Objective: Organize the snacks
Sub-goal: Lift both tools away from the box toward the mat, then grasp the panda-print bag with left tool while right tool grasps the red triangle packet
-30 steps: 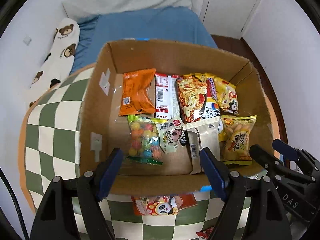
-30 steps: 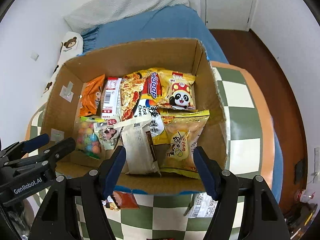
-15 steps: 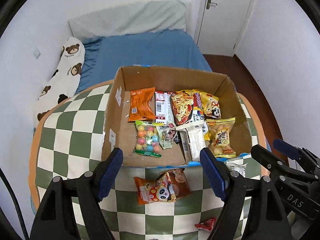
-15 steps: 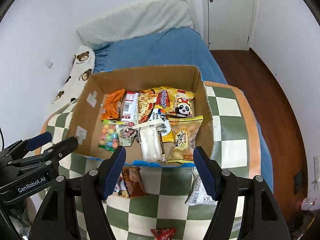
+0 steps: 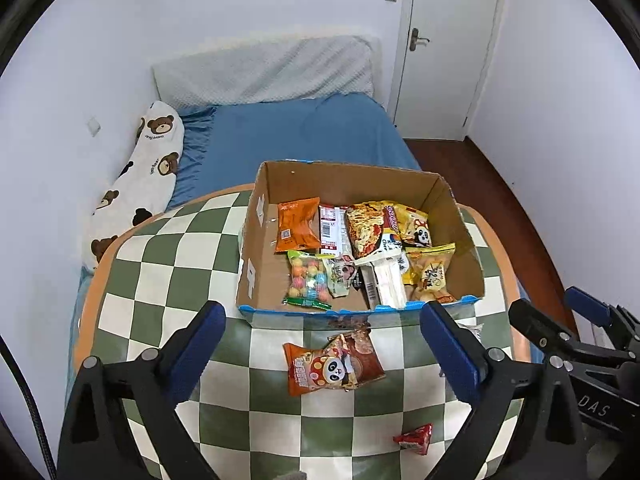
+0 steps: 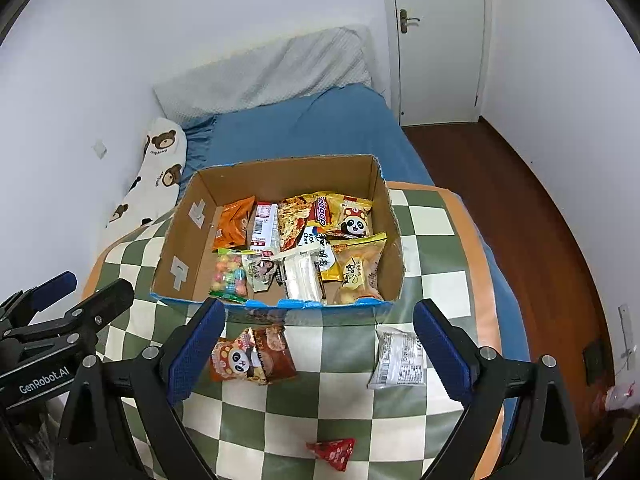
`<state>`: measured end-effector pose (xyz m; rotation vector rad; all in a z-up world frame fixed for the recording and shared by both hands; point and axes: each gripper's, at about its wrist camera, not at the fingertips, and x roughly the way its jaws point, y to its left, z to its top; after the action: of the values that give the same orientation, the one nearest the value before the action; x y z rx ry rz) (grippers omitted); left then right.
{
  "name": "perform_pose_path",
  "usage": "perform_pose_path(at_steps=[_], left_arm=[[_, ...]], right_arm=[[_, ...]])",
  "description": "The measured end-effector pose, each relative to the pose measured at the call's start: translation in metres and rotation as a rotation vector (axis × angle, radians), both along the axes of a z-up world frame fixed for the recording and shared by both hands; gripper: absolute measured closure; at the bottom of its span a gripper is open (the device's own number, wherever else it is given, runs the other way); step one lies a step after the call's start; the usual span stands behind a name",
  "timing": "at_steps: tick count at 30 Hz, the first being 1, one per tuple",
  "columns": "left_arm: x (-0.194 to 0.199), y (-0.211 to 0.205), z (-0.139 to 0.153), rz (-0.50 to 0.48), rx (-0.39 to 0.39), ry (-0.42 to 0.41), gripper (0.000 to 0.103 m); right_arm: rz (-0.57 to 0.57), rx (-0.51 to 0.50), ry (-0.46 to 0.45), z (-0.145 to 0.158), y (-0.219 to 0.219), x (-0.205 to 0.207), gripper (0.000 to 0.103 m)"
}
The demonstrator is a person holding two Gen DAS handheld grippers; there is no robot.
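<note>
Snacks lie both on the checked table [image 5: 168,280] and in the box [image 5: 256,264]. Nearest the cameras, the left gripper [image 5: 322,350] and right gripper [image 6: 316,346] both hang over the near part of the table with jaws spread wide and nothing between them.

Three packets sit loose on the table. A small red packet [image 6: 334,453] is closest to the cameras. Beyond it, just short of the box's front wall, lie an orange-and-brown panda packet [image 5: 334,364] and, off to the right, a white-grey packet [image 6: 398,358], mostly hidden behind the right finger in the left wrist view.

The cardboard box stands open-topped past them, its near rim edged in blue. Nine packets are visible in it, in two rough rows. Front row, left to right: a clear bag of coloured balls [image 5: 308,280], a small pale packet with a face on it [image 5: 341,276], a long white packet [image 5: 386,280] and a yellow bag [image 5: 430,272]. Back row: an orange packet [image 5: 298,230], a red-and-white packet [image 5: 330,230], a noodle packet [image 5: 366,232], a yellow-and-red packet [image 6: 322,212] partly under its neighbours, and a yellow panda packet [image 5: 416,232]. Several overlap.

Behind the table is a blue bed [image 5: 304,136] with a bear-print pillow [image 5: 144,172] along the left wall and a white door [image 5: 448,48] beyond.
</note>
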<state>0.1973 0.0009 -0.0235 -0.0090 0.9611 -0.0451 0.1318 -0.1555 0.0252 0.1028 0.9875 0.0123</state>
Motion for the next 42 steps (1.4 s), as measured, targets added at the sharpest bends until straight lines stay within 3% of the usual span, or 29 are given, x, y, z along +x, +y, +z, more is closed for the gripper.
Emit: perform_pose_path(at_steps=[6,12,13,15,19,22,26,29,34,36,39,42], left_arm=[[-0.016,0.006,-0.009,-0.008,0.003,0.002,0.003],[-0.020,0.009,-0.065,-0.010,0.103,0.088,0.003],[-0.018,0.007,-0.080,-0.020,0.140,0.112,0.003],[-0.015,0.001,-0.107,-0.054,0.215,0.162,0.003],[-0.004,-0.024,-0.166,-0.211,0.387,0.273,0.003],[0.000,-0.047,-0.201,-0.367,0.533,0.312,0.003],[0.002,-0.069,-0.237,-0.551,0.697,0.344,0.003],[0.007,-0.076,-0.256,-0.634,0.737,0.369,0.003],[0.018,-0.080,-0.274,-0.695,0.688,0.420,0.008],[0.016,-0.080,-0.276,-0.696,0.651,0.428,0.036],[0.011,-0.075,-0.279,-0.650,0.598,0.436,0.045],[0.004,-0.058,-0.274,-0.525,0.456,0.492,0.045]], right_arm=[[-0.046,0.023,0.019,-0.003,-0.002,-0.023,0.006],[-0.099,0.142,0.137,-0.055,-0.027,-0.040,0.007],[-0.108,0.153,0.162,-0.069,-0.032,-0.042,0.010],[-0.115,0.186,0.230,-0.102,-0.044,-0.043,0.037],[-0.134,0.274,0.335,-0.153,-0.064,-0.045,0.038],[-0.140,0.342,0.404,-0.190,-0.073,-0.050,0.038],[-0.136,0.354,0.477,-0.223,-0.074,-0.052,0.038],[-0.138,0.362,0.503,-0.234,-0.072,-0.053,0.037],[-0.150,0.414,0.560,-0.248,-0.063,-0.060,0.037],[-0.165,0.444,0.584,-0.253,-0.058,-0.065,0.037],[-0.179,0.464,0.614,-0.259,-0.048,-0.080,0.037],[-0.158,0.429,0.631,-0.264,-0.035,-0.090,0.037]])
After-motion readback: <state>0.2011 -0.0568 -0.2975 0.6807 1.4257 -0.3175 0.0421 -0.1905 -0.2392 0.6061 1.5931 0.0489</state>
